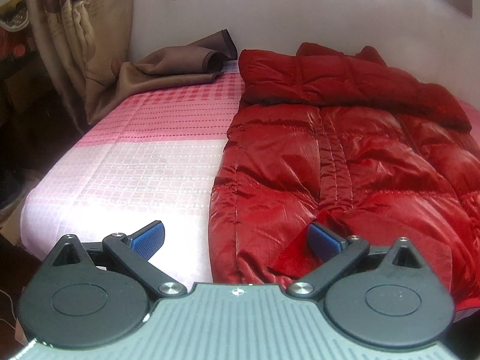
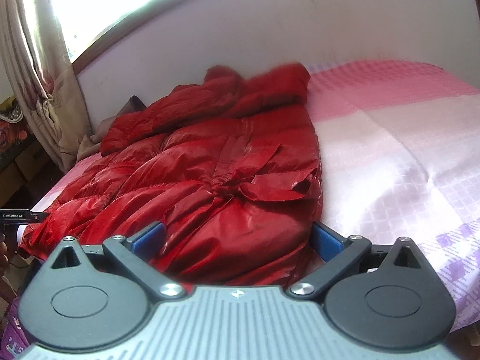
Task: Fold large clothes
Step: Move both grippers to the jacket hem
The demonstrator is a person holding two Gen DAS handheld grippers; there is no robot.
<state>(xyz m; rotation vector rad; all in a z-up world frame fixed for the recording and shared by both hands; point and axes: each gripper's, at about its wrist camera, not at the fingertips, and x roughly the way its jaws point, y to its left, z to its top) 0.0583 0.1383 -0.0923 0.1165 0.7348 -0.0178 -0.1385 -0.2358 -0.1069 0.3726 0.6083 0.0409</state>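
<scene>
A shiny red padded coat [image 1: 345, 156] lies spread on the pink checked bed [image 1: 144, 156], its sleeve folded across the top by the wall. My left gripper [image 1: 237, 238] is open over the coat's near left hem, its right pad [image 1: 322, 240] above the red fabric and its left pad over the bedcover. In the right wrist view the coat [image 2: 216, 165] shows a tied belt at the waist. My right gripper [image 2: 238, 238] is open with the coat's near right hem between the pads. The left gripper's body [image 2: 21, 217] shows at the far left.
A brown curtain [image 1: 75, 39] hangs at the left, its tail [image 1: 174, 66] lying on the bed's far corner. A white wall [image 1: 300, 9] runs behind the bed. The bed's left edge [image 1: 39, 186] drops to a dark floor. Bare bedcover [image 2: 405, 165] lies right of the coat.
</scene>
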